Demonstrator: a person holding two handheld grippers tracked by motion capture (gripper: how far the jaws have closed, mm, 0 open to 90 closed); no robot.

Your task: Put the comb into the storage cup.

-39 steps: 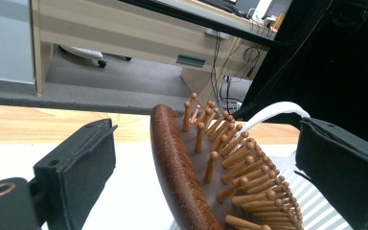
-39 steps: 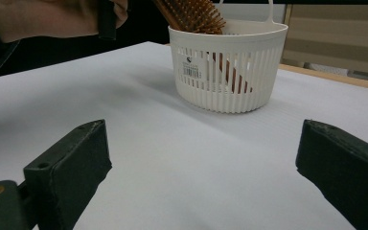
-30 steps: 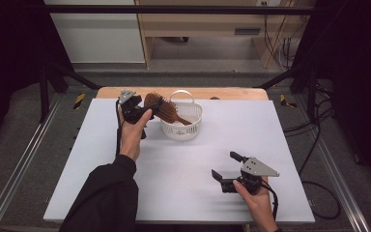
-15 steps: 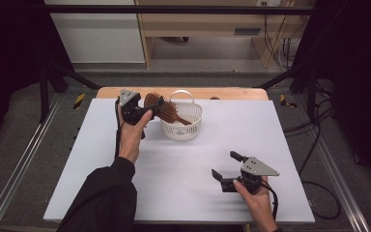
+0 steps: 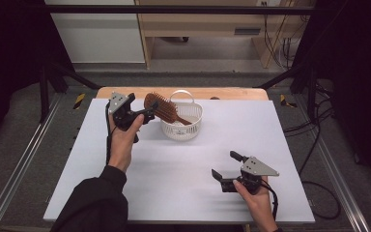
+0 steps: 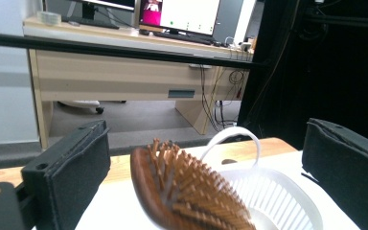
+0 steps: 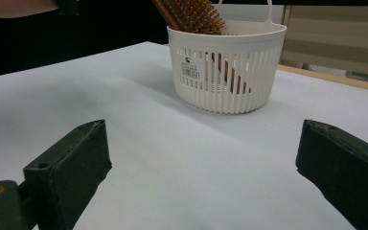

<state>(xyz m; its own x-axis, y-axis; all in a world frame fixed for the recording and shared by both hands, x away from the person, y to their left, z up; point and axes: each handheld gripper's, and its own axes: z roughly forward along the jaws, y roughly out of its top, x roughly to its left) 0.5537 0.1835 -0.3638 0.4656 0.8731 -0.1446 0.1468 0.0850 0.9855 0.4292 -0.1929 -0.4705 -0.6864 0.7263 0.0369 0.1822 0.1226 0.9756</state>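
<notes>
A white rectangular worktop [image 5: 174, 188] carries a small round white plastic basket with slotted walls and a thin arched handle [image 5: 182, 128], standing near the far edge, a little left of centre. A brown wooden paddle hairbrush with wooden bristles [image 5: 162, 107] leans in this basket: its handle end is down inside, seen through the slots in the right gripper view, and its oval head sticks out over the basket's left rim, tilted, with the bristles facing up and toward the far side. The left hand-held gripper [image 5: 145, 115], black with a grey three-cornered plate on top, is held by the person's left hand [image 5: 124, 140] just left of the basket, raised off the surface. Its jaws stand wide apart, and in the left gripper view the brush head [image 6: 182, 191] sits between them without touching either pad. The right hand-held gripper [image 5: 226, 166] rests low at the near right part of the worktop, well apart from the basket, held by the person's right hand [image 5: 257, 200]. Its jaws are also spread wide and hold nothing; in the right gripper view they point across bare white surface toward the basket [image 7: 227, 67]. A dark sleeve covers the left forearm.
</notes>
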